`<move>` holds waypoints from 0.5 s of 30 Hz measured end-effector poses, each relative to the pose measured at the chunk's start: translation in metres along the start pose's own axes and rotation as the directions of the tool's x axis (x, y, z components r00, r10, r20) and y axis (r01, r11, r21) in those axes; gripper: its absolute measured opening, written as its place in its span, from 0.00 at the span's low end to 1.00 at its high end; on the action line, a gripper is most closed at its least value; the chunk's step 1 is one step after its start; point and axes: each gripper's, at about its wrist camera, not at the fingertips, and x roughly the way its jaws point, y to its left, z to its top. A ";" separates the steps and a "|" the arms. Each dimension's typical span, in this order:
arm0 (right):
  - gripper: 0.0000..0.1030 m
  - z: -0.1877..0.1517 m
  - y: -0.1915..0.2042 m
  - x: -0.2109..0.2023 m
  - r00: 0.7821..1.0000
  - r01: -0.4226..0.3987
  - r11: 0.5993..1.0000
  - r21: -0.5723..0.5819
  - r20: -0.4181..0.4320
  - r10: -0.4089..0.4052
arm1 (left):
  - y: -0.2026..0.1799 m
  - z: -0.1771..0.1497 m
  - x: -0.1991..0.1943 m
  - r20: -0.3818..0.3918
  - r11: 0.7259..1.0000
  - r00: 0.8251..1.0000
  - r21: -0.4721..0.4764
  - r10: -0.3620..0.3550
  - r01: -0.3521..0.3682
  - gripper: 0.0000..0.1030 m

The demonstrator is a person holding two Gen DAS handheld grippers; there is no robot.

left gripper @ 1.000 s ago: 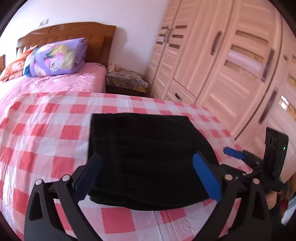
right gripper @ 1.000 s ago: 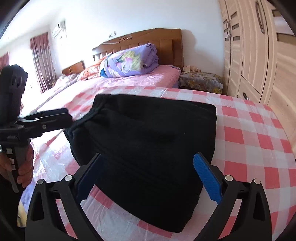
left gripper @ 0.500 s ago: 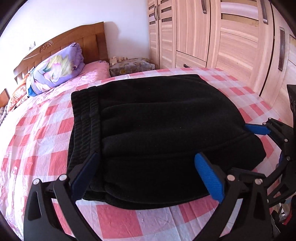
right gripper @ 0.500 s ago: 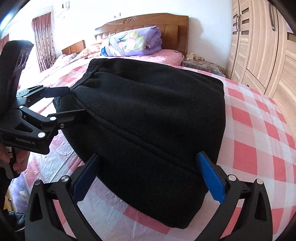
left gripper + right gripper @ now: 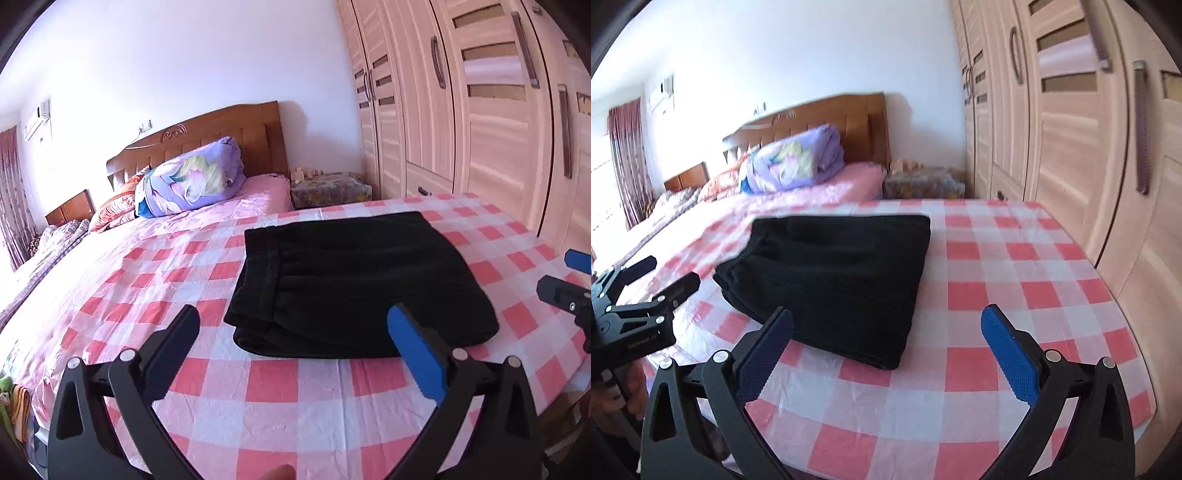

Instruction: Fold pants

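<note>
Both grippers, left gripper and right gripper, are drawn back wide open and empty from the folded black pants, judged soft, thick and limp, best taken at the near folded edge.

bright daylight glare from the left window, fisheye-bent edges, motion blur in right view

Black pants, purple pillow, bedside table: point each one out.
Black pants (image 5: 354, 280): left wrist view, middle of the folded stack.
Purple pillow (image 5: 192, 181): left wrist view, its front face.
Bedside table (image 5: 923, 182): right wrist view, its patterned cover.
</note>
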 end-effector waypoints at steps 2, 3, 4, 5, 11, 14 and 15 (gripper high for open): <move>0.96 -0.006 0.006 -0.002 1.000 0.018 1.000 0.008 0.000 -0.018 | 0.001 0.002 -0.017 0.010 0.999 1.000 -0.041 -0.010 0.011 0.99; 0.96 -0.011 0.008 -0.001 1.000 0.031 0.999 0.017 -0.002 -0.031 | 0.001 0.001 -0.024 0.015 0.998 1.000 -0.065 -0.010 0.011 0.99; 0.96 -0.016 0.009 0.001 0.999 0.044 0.999 0.025 -0.009 -0.044 | 0.002 -0.001 -0.029 0.021 0.996 1.000 -0.085 -0.006 0.008 0.99; 0.96 -0.022 0.008 0.002 0.998 0.051 0.998 0.028 -0.022 -0.051 | 0.001 -0.003 -0.034 0.037 0.995 0.999 -0.096 -0.004 0.008 0.99; 0.96 -0.056 0.014 0.029 0.988 0.071 0.997 0.019 -0.137 -0.068 | -0.008 -0.025 -0.023 -0.026 0.994 0.998 -0.084 0.063 -0.065 0.99; 0.96 -0.064 0.019 0.035 0.985 0.067 0.998 -0.001 -0.158 -0.067 | -0.005 -0.039 -0.012 -0.084 0.991 0.995 -0.117 0.049 -0.058 0.99; 0.96 -0.065 0.019 0.035 0.985 0.065 0.998 -0.001 -0.161 -0.065 | -0.004 -0.042 -0.009 -0.098 0.991 0.994 -0.121 0.041 -0.053 0.99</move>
